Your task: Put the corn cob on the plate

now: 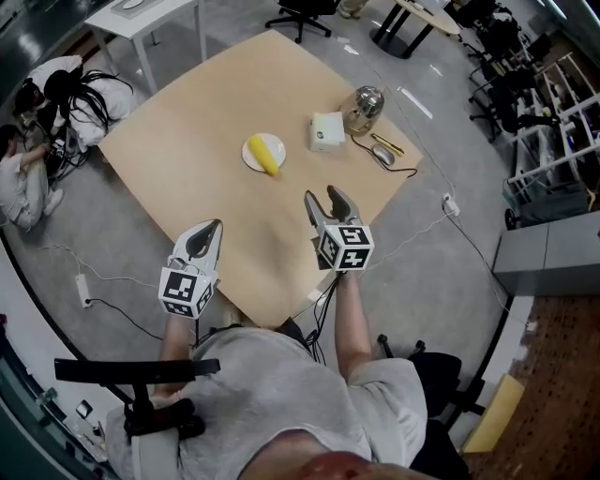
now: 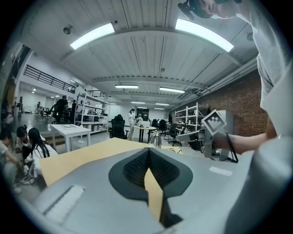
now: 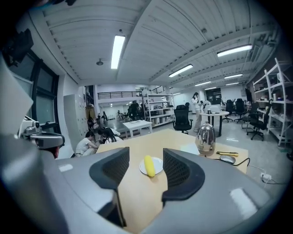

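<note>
A yellow corn cob lies on a small white plate near the middle of the tan table; the right gripper view shows the corn cob and plate framed between its jaws, well ahead. My right gripper is held open above the table's near edge, nothing between its fingers. My left gripper hovers over the near left edge with its jaws shut and empty; the left gripper view shows the pads closed together.
A white box, a steel kettle, a computer mouse with its cable and a yellow tool sit at the table's far right corner. People crouch on the floor at left. Office chairs and a white table stand beyond.
</note>
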Demonstrator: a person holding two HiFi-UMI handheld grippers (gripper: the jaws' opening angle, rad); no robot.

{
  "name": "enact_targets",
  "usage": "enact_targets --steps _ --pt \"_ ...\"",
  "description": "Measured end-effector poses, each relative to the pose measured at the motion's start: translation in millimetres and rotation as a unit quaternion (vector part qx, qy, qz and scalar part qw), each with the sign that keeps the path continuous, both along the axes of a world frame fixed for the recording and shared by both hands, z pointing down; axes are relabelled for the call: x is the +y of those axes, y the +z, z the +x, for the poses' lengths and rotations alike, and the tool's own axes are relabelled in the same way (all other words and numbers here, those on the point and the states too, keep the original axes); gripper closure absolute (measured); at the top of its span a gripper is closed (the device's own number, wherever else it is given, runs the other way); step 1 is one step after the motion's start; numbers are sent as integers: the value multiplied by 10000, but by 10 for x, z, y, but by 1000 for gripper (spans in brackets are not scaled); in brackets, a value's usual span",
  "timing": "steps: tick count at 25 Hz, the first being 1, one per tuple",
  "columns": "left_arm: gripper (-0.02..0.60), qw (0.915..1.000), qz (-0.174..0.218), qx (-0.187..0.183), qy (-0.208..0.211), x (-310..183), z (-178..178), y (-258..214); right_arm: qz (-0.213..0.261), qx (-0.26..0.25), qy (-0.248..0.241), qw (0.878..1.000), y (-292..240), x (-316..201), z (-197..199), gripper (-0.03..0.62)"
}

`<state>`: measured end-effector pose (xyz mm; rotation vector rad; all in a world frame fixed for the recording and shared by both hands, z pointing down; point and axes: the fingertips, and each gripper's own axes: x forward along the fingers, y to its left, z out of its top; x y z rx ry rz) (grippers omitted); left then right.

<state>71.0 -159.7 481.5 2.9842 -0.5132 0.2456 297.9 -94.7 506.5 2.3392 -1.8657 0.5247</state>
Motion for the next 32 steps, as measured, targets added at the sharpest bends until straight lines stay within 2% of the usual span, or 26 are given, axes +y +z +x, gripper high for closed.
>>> enact_targets --steps 13,32 --pt "561 9969 197 174 747 268 279 -113 318 187 718 9967 -234 792 -47 367" --pt "561 9896 330 428 1336 513 505 -360 506 470 1597 9847 -504 1639 -110 381"
